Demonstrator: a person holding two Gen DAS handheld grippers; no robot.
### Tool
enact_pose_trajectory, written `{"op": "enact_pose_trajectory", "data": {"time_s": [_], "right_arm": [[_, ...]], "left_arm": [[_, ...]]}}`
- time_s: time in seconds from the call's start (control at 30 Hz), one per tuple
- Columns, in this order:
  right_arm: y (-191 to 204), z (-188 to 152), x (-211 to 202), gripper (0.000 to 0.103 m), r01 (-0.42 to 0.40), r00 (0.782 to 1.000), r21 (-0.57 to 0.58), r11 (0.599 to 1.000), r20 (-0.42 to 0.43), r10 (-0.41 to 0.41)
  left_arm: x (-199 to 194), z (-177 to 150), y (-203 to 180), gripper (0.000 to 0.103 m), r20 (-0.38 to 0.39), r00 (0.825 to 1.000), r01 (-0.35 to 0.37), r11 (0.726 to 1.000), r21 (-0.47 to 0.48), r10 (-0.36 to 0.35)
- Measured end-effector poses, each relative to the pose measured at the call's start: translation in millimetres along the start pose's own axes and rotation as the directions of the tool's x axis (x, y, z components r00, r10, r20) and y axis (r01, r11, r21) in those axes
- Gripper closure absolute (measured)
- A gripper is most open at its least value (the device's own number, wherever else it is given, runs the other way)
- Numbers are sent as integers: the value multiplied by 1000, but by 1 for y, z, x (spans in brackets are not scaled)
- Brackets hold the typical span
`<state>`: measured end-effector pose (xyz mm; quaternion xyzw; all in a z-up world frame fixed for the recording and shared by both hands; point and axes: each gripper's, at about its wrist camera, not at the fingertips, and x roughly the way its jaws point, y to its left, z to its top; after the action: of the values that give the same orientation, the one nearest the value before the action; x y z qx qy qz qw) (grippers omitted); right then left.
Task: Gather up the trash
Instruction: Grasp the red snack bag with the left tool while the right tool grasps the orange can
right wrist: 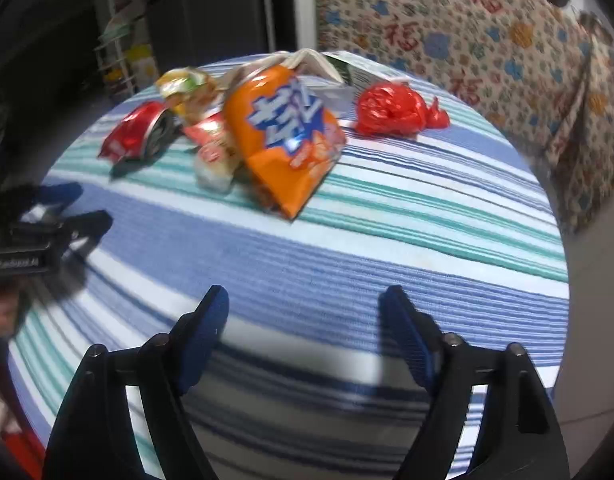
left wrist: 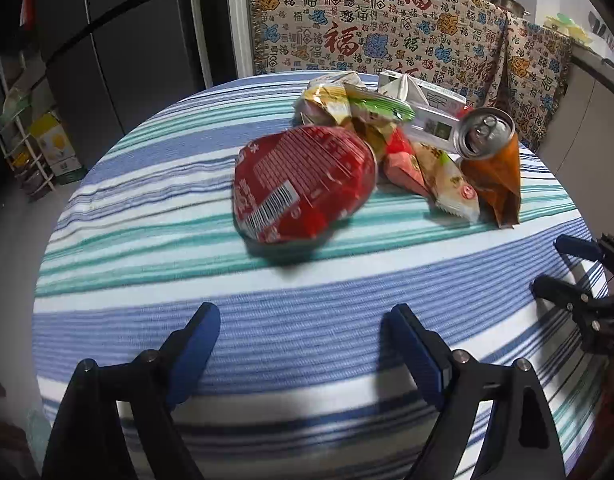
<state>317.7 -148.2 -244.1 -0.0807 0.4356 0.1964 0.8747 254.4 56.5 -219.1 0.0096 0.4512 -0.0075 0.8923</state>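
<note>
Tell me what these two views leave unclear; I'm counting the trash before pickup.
- Red bag: clear only in the right wrist view; in the left wrist view the orange can and white cartons hide it.
- Wrappers: overlapping in the pile, so no count.
- Right wrist view: motion blur; print on the wrappers is unreadable.
- Table: near edge cut off behind both open grippers.

Blue, teal, white stripes across tabletop (left wrist: 267, 320); red crushed can (left wrist: 303, 184); orange crushed can (right wrist: 283, 136); red plastic bag (right wrist: 395, 110); black tools, blue pads.
</note>
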Motion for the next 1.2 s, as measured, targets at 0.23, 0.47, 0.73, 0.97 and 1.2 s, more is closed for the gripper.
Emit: {"op": "enact_pose_trajectory", "data": {"time_s": [0.23,0.47,0.73,0.97,1.2], "right_arm": [[-5,4,5,12,15,1000,14,1000,14,-15],[-10,11,4,13,12,1000,11,1000,2,-12],[11,33,-24,28,-12,986,-51,999,165,20],[14,65,-6,27,-13,983,-75,997,181,27],[13,69,1,55,-28,981,-75,997,191,42]], "left_arm": [[9,12,2,14,0,1000,15,1000,20,-15],[5,11,2,15,12,1000,13,1000,8,-13],[-11,25,-5,15,122,993,0,999,45,-6],[-4,40,-12,30,149,988,-40,997,72,29],[-6,38,-17,81,209,977,-82,988,129,53]]}}
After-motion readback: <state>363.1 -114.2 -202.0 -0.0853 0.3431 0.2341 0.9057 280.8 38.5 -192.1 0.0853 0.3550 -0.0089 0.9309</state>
